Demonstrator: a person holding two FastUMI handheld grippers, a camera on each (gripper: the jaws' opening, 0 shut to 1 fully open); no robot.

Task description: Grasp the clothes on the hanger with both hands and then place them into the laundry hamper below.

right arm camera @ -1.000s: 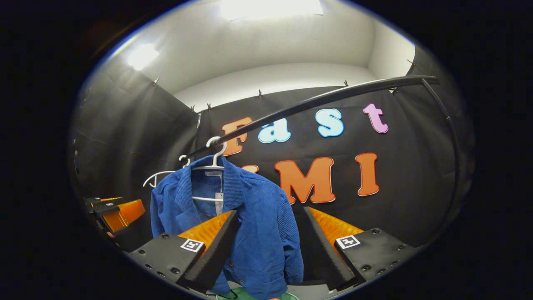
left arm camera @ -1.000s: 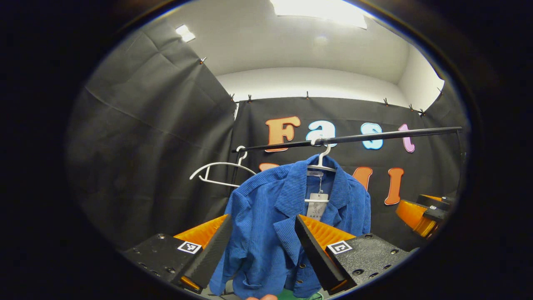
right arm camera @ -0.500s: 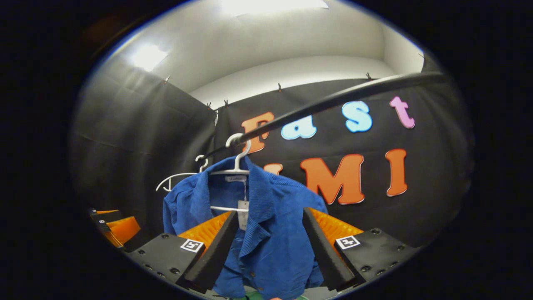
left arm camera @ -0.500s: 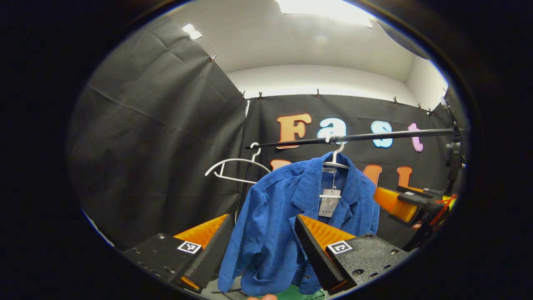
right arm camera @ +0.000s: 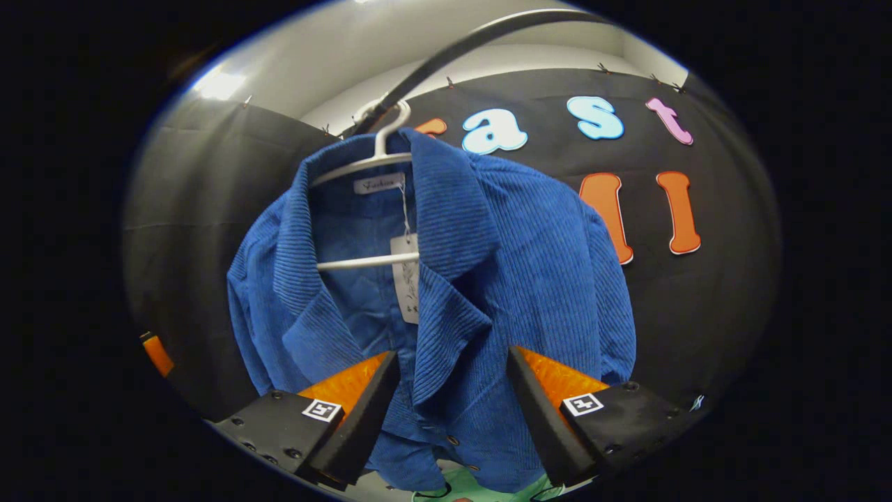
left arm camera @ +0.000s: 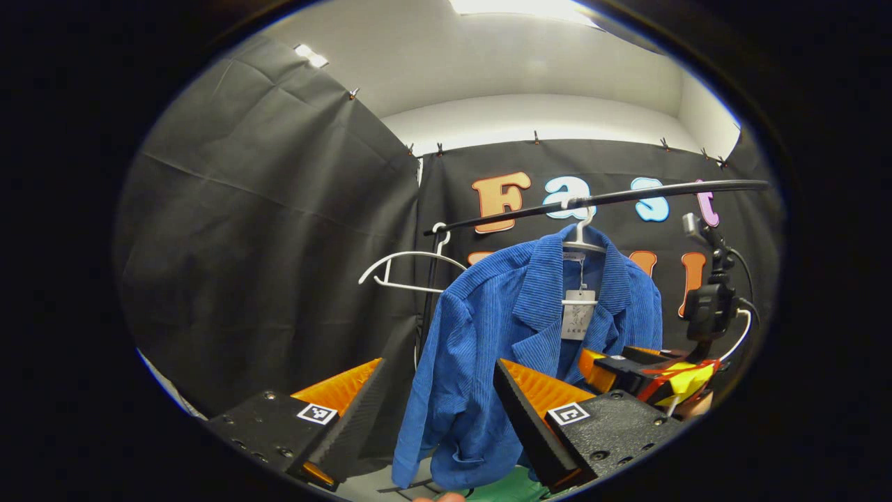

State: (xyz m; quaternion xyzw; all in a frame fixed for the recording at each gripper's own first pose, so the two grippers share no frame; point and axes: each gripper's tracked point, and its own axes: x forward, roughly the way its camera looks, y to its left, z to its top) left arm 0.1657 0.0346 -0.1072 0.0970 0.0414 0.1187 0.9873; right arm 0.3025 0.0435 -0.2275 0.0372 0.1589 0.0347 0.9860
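Over the last second the right gripper (right arm camera: 446, 390) closed in on the blue ribbed corduroy jacket (right arm camera: 502, 265), which loomed much larger between its wide-spread fingers; nothing held. The left gripper (left arm camera: 435, 411), fingers equally wide apart and empty, sat farther off, facing the jacket's left sleeve. The jacket hung on a white plastic hanger (right arm camera: 376, 157) hooked over the black rail (left arm camera: 627, 199), front open toward the grippers, long axis vertical, hem low above a green laundry hamper (right arm camera: 481, 488). Judged best practice: pinch each shoulder high near the collar, then lift both together to free the hanger.
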